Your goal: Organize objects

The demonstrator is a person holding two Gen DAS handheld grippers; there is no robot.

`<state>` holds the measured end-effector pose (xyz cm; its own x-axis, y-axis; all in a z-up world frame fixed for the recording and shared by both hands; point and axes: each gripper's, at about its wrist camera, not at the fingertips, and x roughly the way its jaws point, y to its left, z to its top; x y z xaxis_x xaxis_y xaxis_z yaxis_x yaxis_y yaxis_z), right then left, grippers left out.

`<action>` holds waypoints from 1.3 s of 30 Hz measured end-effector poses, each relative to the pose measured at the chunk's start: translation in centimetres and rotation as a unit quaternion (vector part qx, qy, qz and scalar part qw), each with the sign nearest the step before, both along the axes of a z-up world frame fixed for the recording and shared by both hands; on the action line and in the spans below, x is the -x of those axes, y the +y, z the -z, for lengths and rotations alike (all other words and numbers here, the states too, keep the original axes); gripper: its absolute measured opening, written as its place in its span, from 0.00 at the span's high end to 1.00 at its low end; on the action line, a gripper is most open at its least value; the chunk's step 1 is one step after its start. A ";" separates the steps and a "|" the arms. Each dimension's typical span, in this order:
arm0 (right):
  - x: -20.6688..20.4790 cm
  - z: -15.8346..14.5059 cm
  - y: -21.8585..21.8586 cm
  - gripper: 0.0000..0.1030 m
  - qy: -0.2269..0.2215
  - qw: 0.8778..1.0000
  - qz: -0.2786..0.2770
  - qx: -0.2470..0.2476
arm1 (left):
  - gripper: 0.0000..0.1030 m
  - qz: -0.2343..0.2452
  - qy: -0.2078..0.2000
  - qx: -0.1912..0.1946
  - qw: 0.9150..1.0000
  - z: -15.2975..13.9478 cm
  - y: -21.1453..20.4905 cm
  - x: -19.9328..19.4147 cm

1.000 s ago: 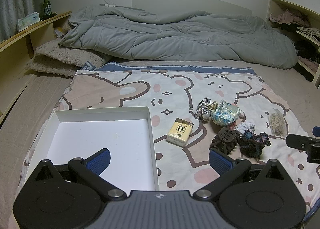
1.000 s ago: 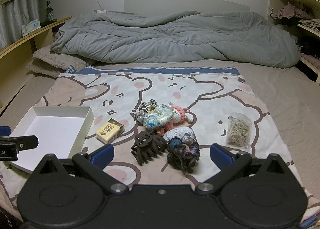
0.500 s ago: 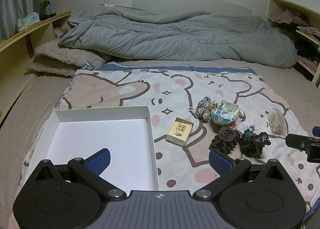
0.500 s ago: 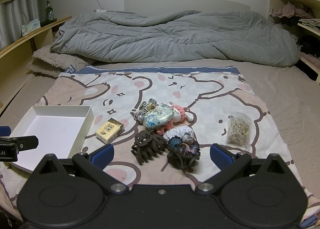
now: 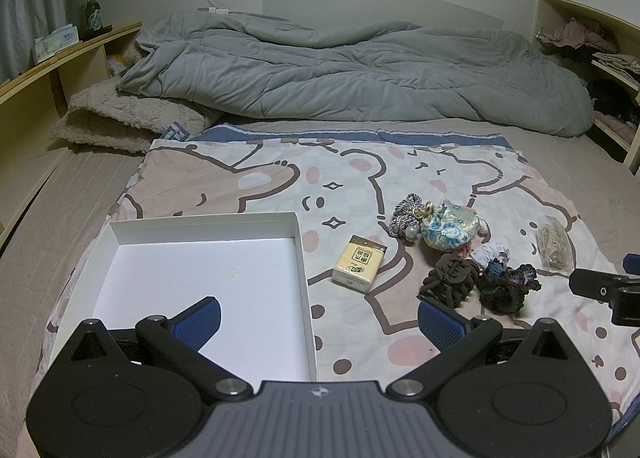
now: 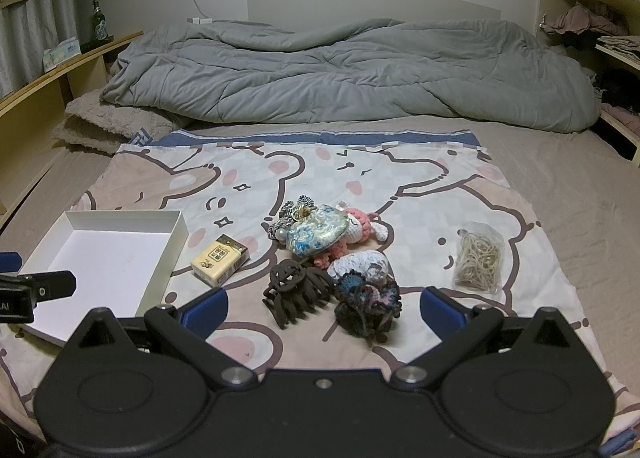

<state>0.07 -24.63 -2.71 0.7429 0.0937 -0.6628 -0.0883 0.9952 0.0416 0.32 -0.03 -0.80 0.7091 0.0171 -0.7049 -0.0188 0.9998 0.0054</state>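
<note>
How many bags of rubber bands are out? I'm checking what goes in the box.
1. The bag of rubber bands lies alone on the blanket, right of the pile of hair things; more could hide under that pile.

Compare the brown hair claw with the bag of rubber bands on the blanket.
The hair claw is dark brown, rigid and toothed; the bag of rubber bands is clear, soft and filled with tan loops. The hair claw lies in the cluster, touching the dark crochet scrunchie; the bag lies apart, alone to the right. Both rest on the cartoon blanket, outside the white box.
</note>
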 end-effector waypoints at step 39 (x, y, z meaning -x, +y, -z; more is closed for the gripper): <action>-0.4 -3.0 -1.7 0.00 -0.069 0.997 0.032 -0.022 | 0.00 0.014 -0.051 0.033 0.998 -5.1 -1.9 -3.2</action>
<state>0.51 -26.35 0.32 0.8316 0.0690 -0.5510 -0.0319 0.9965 0.0766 3.56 -1.97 4.28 0.7766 -0.0477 -0.6282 0.0123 0.9981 -0.0606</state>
